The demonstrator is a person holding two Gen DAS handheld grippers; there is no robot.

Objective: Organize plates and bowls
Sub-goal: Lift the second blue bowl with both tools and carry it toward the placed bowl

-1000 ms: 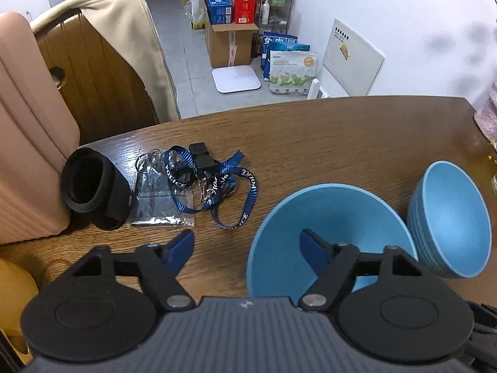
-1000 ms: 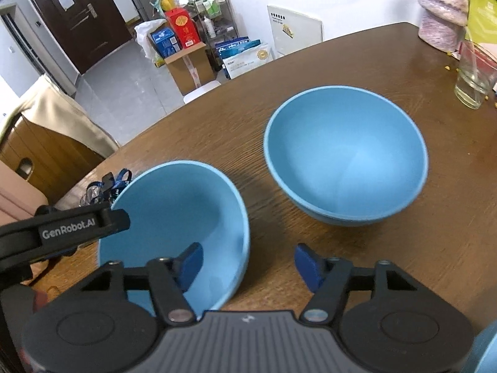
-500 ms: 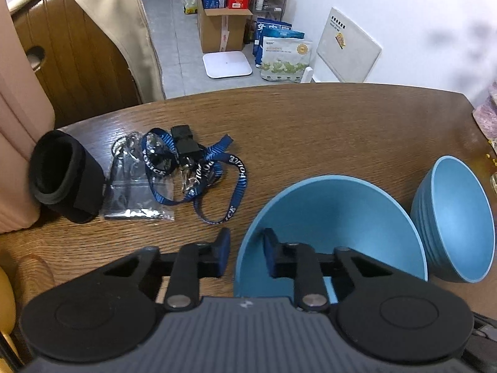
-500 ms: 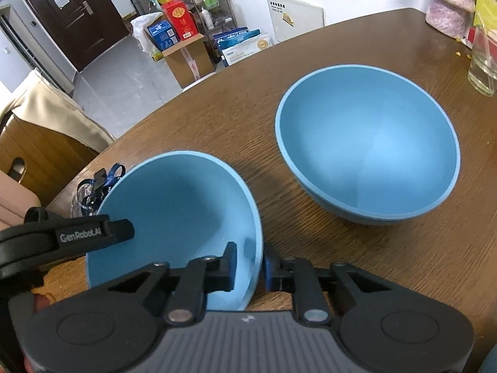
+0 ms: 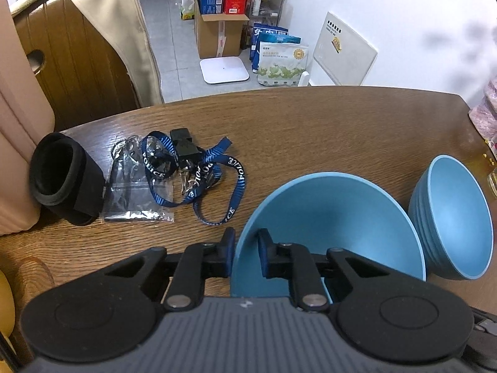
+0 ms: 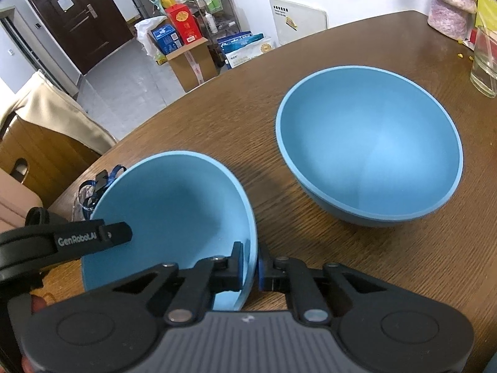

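A blue bowl (image 5: 329, 223) stands near me on the wooden table (image 5: 310, 130). My left gripper (image 5: 245, 255) closes onto its left rim, one pad inside and one outside. My right gripper (image 6: 250, 267) closes onto the right rim of the same bowl (image 6: 167, 217), pads pressing the wall from both sides. In the right wrist view, one of the left gripper's fingers (image 6: 93, 236) reaches in at the bowl's far side. A second blue bowl (image 6: 369, 146) sits to the right, a short gap away; in the left wrist view its (image 5: 453, 217) ridged outside looks like nested bowls.
A blue lanyard (image 5: 198, 177), a clear plastic bag (image 5: 136, 195) and a black sleeve (image 5: 59, 180) lie left of the bowls. A glass (image 6: 484, 62) and a pink object (image 6: 450, 9) stand at the right. A chair with a beige jacket (image 5: 108, 31) is beyond the table's far edge.
Both grippers went from wide open, straddling the near bowl's rim, to closed on it: the left on the left rim, the right on the right rim. The bowls stayed put.
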